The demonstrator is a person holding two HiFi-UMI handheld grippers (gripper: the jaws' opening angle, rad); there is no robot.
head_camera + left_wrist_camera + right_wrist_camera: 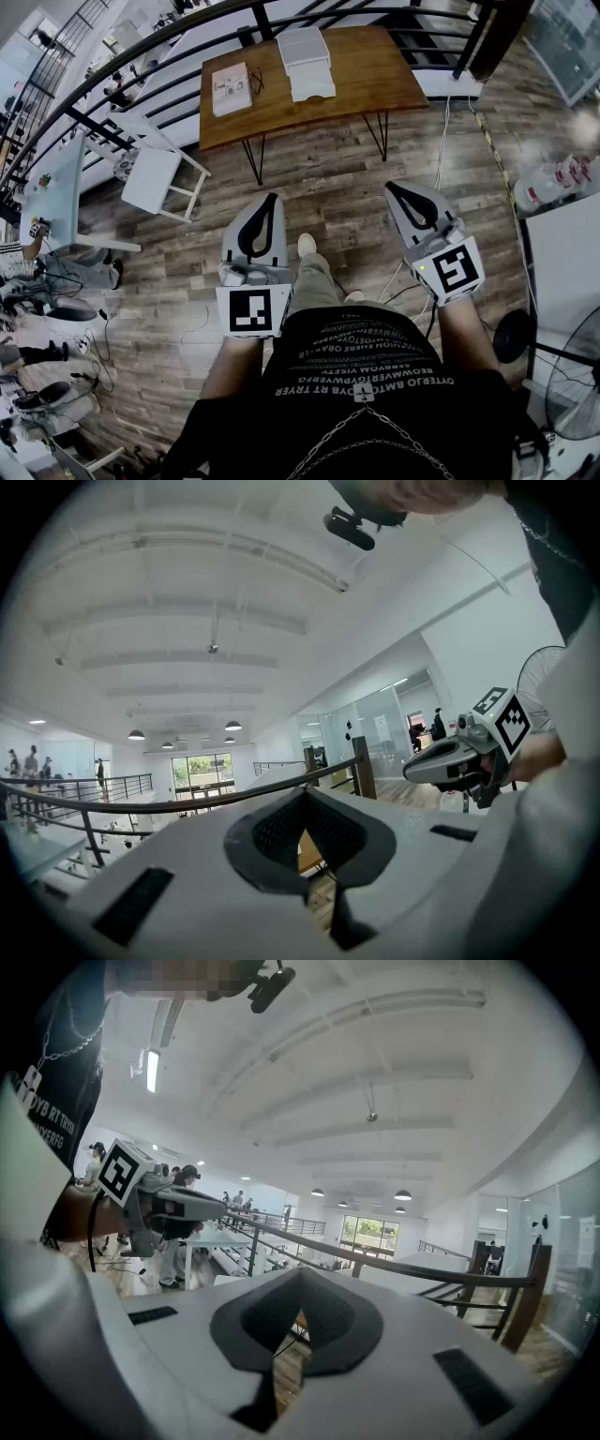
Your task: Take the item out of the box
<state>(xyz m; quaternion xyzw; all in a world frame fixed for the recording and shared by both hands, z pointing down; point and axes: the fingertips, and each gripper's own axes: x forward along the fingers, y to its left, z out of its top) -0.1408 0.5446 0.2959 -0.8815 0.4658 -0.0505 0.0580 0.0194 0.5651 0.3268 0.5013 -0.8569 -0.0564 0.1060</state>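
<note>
1. The left gripper (271,201) has its fingers pressed together with nothing between them.
2. The right gripper (394,189) also has its fingers pressed together and holds nothing.
3. The white box (304,49) lies on the far wooden table (375,70), well apart from both grippers.

White chair (150,180) near wooden table (361,80)

A brown wooden table (361,80) stands on thin black legs on the wood floor (328,187). Near the table's middle, toward 12 o'clock, sits a white box (303,47). A second white box (312,86) touches its 6 o'clock side. At the table's 9 o'clock end lies a flat pale packet (231,89), with a small dark thing (256,81) just beside it.
</note>
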